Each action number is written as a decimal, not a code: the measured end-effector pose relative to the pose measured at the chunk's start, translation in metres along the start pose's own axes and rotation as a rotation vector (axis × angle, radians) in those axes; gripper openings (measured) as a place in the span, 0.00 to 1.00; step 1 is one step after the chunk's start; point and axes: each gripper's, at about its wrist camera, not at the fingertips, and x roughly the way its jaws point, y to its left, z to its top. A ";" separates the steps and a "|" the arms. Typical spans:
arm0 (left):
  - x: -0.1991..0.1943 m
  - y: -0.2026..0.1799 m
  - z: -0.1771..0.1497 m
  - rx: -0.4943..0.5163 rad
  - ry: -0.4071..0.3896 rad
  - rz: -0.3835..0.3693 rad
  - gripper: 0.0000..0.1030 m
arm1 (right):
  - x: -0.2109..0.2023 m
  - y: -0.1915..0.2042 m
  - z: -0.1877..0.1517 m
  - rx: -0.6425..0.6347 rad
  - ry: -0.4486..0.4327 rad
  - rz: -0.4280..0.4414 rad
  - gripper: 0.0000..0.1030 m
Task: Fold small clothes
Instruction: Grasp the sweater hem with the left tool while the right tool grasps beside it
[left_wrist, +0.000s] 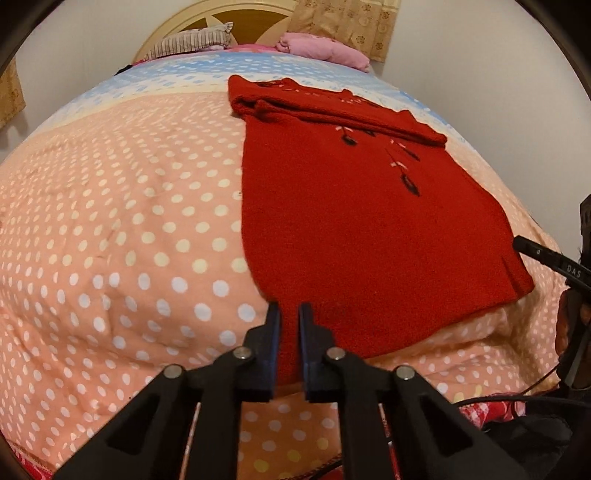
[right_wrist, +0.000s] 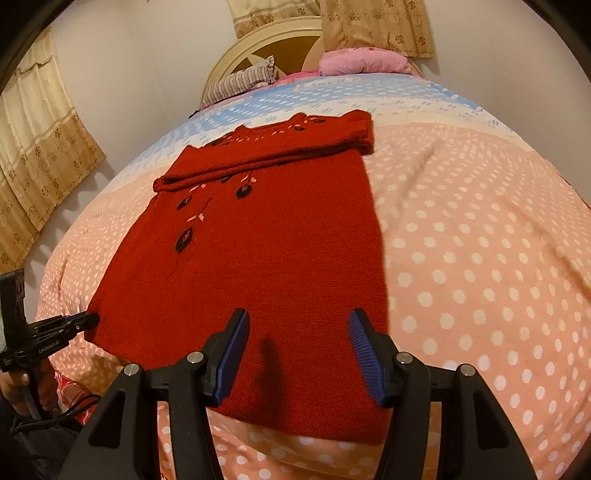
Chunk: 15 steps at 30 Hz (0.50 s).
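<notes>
Left wrist view: I am pinching my left gripper (left_wrist: 289, 314) narrowly on the red knitted sweater's (left_wrist: 354, 229) hem; right gripper (right_wrist: 297, 321) is gaping wide, approaching its corner to fold.

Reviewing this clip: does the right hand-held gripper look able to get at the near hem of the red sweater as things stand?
Probably yes. The right hand-held gripper is open just above the near hem of the red sweater, which lies flat on the dotted bedspread with nothing between them.
</notes>
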 end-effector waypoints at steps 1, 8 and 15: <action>-0.002 -0.002 0.000 0.008 -0.005 -0.006 0.07 | -0.002 -0.003 -0.001 0.003 -0.005 -0.009 0.56; -0.031 0.006 0.010 -0.005 -0.076 -0.068 0.07 | -0.016 -0.024 -0.013 0.045 -0.010 -0.037 0.56; -0.027 0.004 0.005 -0.007 -0.054 -0.073 0.07 | -0.013 -0.033 -0.032 0.068 0.043 -0.011 0.56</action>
